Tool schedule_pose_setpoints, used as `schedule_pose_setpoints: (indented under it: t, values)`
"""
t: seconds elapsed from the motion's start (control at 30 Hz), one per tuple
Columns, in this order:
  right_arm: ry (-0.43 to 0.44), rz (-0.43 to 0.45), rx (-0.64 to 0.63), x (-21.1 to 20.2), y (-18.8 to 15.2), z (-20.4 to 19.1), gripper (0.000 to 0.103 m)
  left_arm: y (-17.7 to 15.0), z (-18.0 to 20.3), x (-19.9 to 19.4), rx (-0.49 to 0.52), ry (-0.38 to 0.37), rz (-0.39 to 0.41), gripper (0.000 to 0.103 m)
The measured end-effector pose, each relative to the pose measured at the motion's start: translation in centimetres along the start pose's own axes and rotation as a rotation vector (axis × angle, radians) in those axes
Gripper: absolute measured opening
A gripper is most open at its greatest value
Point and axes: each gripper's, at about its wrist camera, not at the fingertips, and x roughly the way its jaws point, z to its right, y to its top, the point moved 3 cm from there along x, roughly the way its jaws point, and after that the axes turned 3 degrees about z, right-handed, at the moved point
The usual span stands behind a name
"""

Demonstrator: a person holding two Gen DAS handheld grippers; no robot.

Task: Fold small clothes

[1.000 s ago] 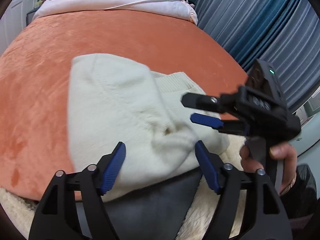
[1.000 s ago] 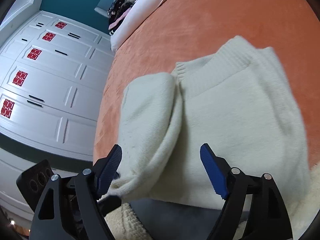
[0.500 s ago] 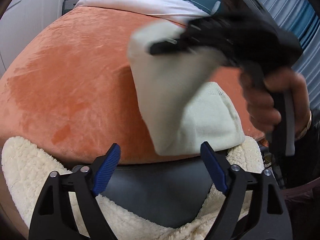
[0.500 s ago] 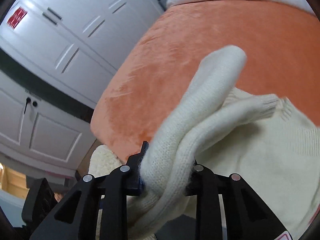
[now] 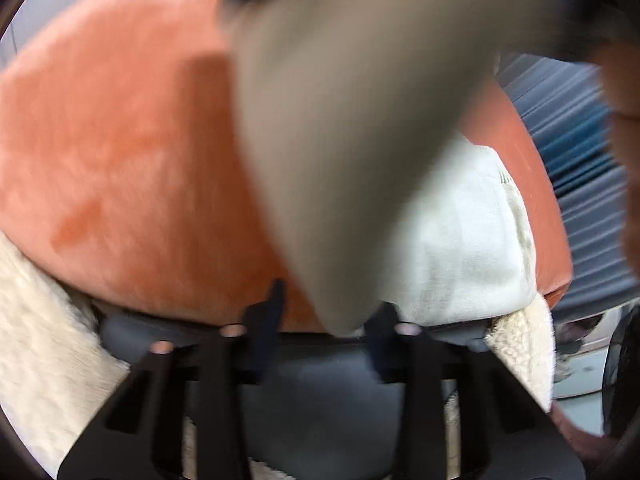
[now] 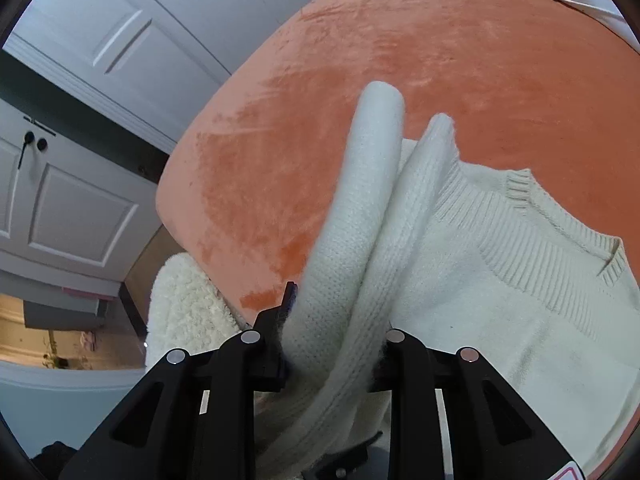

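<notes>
A cream knitted sweater (image 6: 500, 288) lies on an orange plush bed cover (image 6: 460, 48). My right gripper (image 6: 334, 336) is shut on a bunched fold of the sweater and lifts it off the cover. In the left wrist view the lifted part of the sweater (image 5: 352, 140) hangs blurred in front of the camera, its lower tip between my left gripper's (image 5: 326, 320) fingers. The left jaws stand partly closed around that tip; blur hides whether they grip it. The rest of the sweater (image 5: 460, 248) lies on the cover (image 5: 120, 140).
A cream fleece blanket (image 5: 36, 320) hangs over the near bed edge, also in the right wrist view (image 6: 180, 304). White wardrobe doors (image 6: 80, 184) stand to the left. Blue curtains (image 5: 580, 152) hang at the right. The person's hand (image 5: 628, 140) is at the far right.
My right gripper has lifted the gripped fold higher and toward the left camera. My left jaws have narrowed from wide open to partly closed around the hanging tip.
</notes>
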Motion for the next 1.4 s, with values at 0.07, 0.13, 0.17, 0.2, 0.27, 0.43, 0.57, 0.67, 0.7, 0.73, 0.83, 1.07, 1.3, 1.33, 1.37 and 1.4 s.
schedule_pose_setpoints:
  t: [0.07,0.13,0.17,0.2,0.27,0.43,0.57,0.67,0.7,0.73,0.83,1.07,1.3,1.33,1.37,1.4]
  values:
    - [0.041,0.046,0.045,-2.2,-0.2,1.3,0.023,0.1,1.2,-0.7,0.027,-0.025,0.028,0.012]
    - [0.100,0.136,0.091,-5.4,-1.4,3.1,0.023,0.3,3.7,-1.9,0.123,-0.003,0.072,0.011]
    - [0.127,0.191,0.127,-7.5,-2.2,4.5,0.022,0.4,4.9,-2.2,0.161,-0.005,0.085,0.011]
    - [0.153,0.258,0.177,-10.0,-3.5,6.4,0.022,0.5,6.3,-2.6,0.201,-0.024,0.092,0.011]
    - [0.184,0.399,0.294,-14.7,-7.2,10.9,0.022,0.8,8.7,-2.8,0.266,-0.073,0.083,0.011]
    - [0.058,0.547,0.618,-18.8,-20.3,24.1,0.022,-0.7,15.1,-0.7,0.524,-0.170,-0.025,0.012]
    - [0.042,0.400,0.831,-11.4,-28.4,31.0,0.022,-1.4,15.7,0.8,0.529,-0.183,-0.110,0.013]
    - [0.085,0.467,0.826,-10.8,-29.3,30.8,0.024,-0.1,14.2,-0.4,0.477,-0.147,-0.077,0.017]
    - [0.092,0.474,0.823,-10.9,-29.1,30.9,0.025,0.4,13.4,-0.8,0.444,-0.121,-0.062,0.023]
    - [0.105,0.480,0.826,-11.0,-29.0,31.0,0.025,1.0,12.6,-0.9,0.415,-0.097,-0.054,0.027]
    - [0.134,0.504,0.801,-11.8,-28.3,30.5,0.025,1.6,10.5,-1.4,0.322,-0.056,-0.033,0.028]
    - [0.268,0.650,0.518,-18.1,-22.1,25.8,0.025,3.3,10.4,-3.4,0.233,-0.091,0.043,0.037]
    - [-0.055,0.368,0.619,-10.0,-25.5,30.7,0.027,3.1,12.6,-2.8,0.330,-0.058,0.070,0.039]
    - [-0.021,0.382,0.645,-10.6,-25.8,30.7,0.034,3.1,12.9,-2.5,0.344,-0.039,0.071,0.041]
    - [-0.019,0.389,0.663,-11.4,-26.1,30.6,0.038,3.1,13.0,-2.3,0.352,-0.022,0.071,0.043]
    - [-0.063,0.393,0.674,-12.2,-26.4,30.6,0.047,3.1,13.0,-2.0,0.353,-0.011,0.070,0.048]
